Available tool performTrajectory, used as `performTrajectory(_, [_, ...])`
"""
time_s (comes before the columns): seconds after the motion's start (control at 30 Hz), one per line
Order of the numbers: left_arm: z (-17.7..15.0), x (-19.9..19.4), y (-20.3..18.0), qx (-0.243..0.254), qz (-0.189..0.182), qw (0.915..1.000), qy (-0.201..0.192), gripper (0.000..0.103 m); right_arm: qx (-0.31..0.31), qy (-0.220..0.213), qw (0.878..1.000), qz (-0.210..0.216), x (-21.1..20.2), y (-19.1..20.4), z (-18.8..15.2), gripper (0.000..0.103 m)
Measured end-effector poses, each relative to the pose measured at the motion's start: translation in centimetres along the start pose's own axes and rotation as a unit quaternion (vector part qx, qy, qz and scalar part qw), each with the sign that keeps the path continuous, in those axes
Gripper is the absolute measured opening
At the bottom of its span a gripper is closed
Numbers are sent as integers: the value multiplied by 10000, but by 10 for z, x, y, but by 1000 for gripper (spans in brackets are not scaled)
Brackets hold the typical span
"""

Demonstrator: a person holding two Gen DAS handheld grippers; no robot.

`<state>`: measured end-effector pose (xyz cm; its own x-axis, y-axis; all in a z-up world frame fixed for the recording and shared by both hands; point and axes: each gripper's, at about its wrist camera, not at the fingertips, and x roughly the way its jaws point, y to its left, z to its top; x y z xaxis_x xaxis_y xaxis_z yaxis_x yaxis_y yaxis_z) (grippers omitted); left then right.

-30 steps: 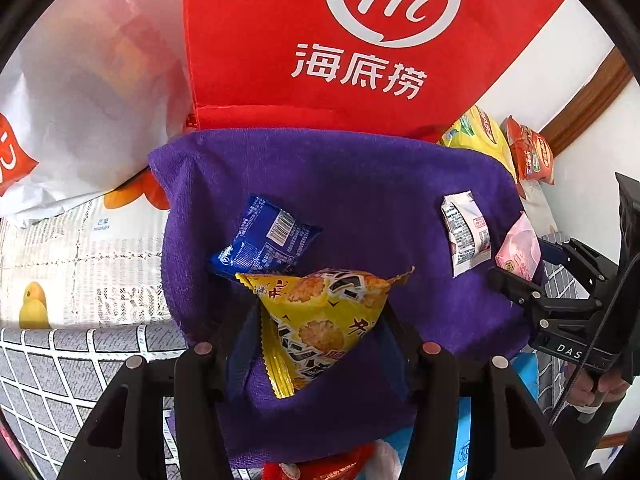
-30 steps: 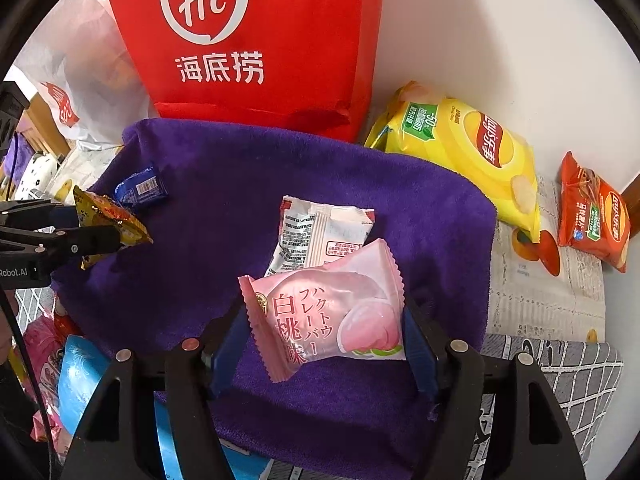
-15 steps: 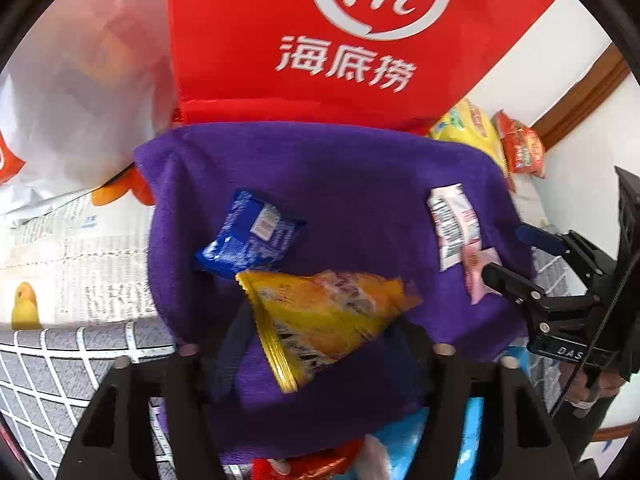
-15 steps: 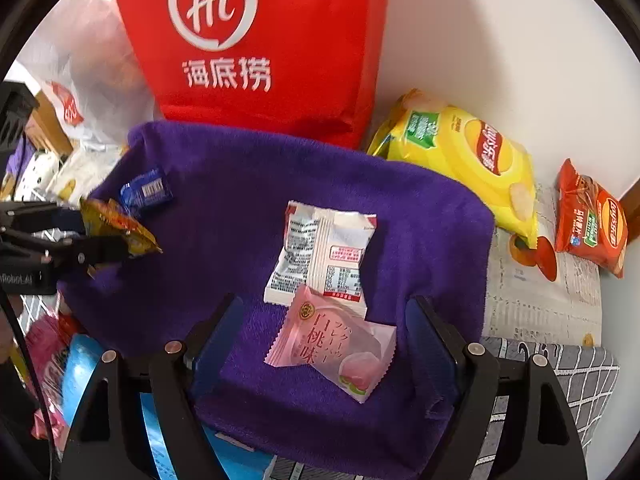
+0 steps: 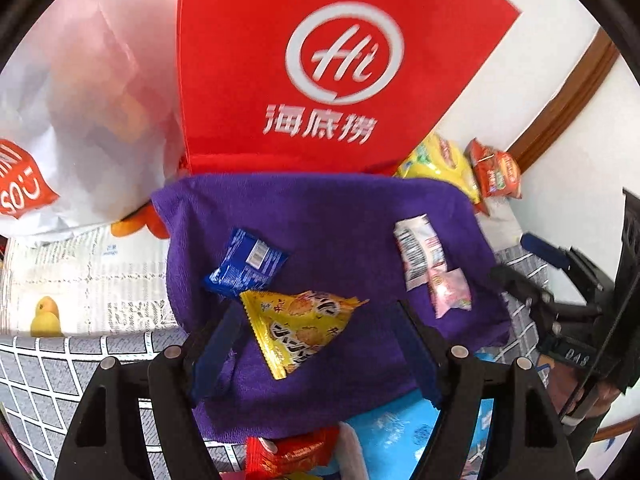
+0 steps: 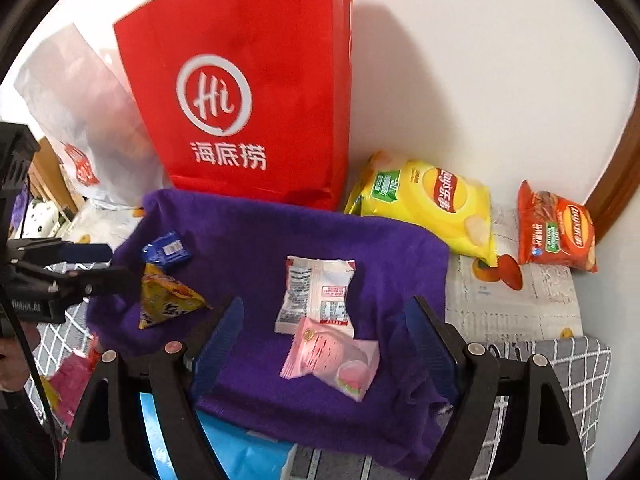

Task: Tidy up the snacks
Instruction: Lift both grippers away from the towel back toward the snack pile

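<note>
apparently the fuzzy purple towel (image 6: 248,240) serves as a sorting mat. both tongs stand wide and hold nothing: the left tongs (image 5: 316,344) frame the crinkly yellow triangular packet (image 5: 298,328) beside a blue foil packet (image 5: 246,266), the right tongs (image 6: 324,340) frame the glossy pink peach packet (image 6: 332,358), touching a flat white packet (image 6: 316,292).

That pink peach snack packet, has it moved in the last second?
Yes. The pink packet left the open right gripper and now lies on the purple towel, overlapping the white packet.
</note>
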<state>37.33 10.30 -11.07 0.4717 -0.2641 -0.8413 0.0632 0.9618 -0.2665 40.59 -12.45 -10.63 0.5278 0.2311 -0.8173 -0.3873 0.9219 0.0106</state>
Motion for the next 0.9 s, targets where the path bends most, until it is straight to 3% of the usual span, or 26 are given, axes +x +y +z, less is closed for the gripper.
performTrajectory(0.4, [-12,-67,-32,356,-239,9960,-787,76,415,-471,9980,-44,-81,-2,-44,83])
performTrajectory(0.57, [-19,-101,-45,566,-135,9913,-1184,76,554,-574,9968,7,-113,3,-66,83])
performTrajectory(0.7, [-34,-117,-40,469,-170,9919,-1166,76,578,-587,9966,16,-128,9,-84,83])
performTrajectory(0.9, [-66,-121,-27,384,239,9936,-1035,76,678,-316,9970,196,-118,20,-112,82])
